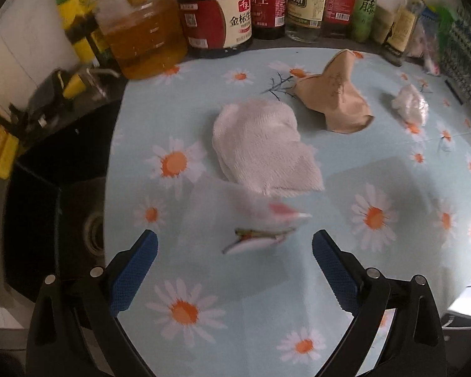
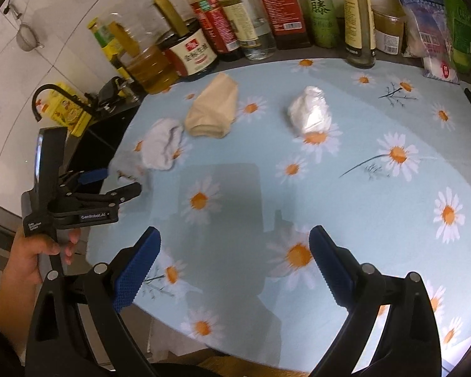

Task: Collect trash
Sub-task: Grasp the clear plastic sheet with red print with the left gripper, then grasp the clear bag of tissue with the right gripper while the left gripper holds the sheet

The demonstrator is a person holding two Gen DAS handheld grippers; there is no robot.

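The left gripper (image 1: 235, 253) stands wide, nothing between its blue pads (image 1: 134, 278). It hangs over the daisy-print cloth (image 1: 373, 163), pointing steeply down. In the left wrist view, a small blurred scrap (image 1: 260, 235), white and pink with a green stem-like part, lies on the cloth just ahead of the fingertips, toward 12 o'clock. I cannot tell whether it touches either finger.

The white tissue (image 1: 263, 147) lies beyond the scrap, farther toward 12 o'clock. The tan wrapper (image 1: 332, 97) sits at 1 o'clock from the tissue, just beside it. A crumpled white wad (image 1: 411, 106) lies at 3 o'clock from the wrapper, apart from it.

The right gripper (image 2: 234, 259) also stands wide and empty over bare cloth. In the right wrist view, the wad (image 2: 311, 113) lies at 12 o'clock from it, well apart. The wrapper (image 2: 213, 110) and tissue (image 2: 163, 147) lie toward 11 o'clock, touching or nearly so.

A hand (image 2: 31, 257) holds the left gripper's handle at 9 o'clock in that view.

A row of bottles (image 1: 270, 3) lines the far edge of the cloth. A dark sink (image 1: 56, 194) adjoins the cloth at 9 o'clock in the left wrist view.
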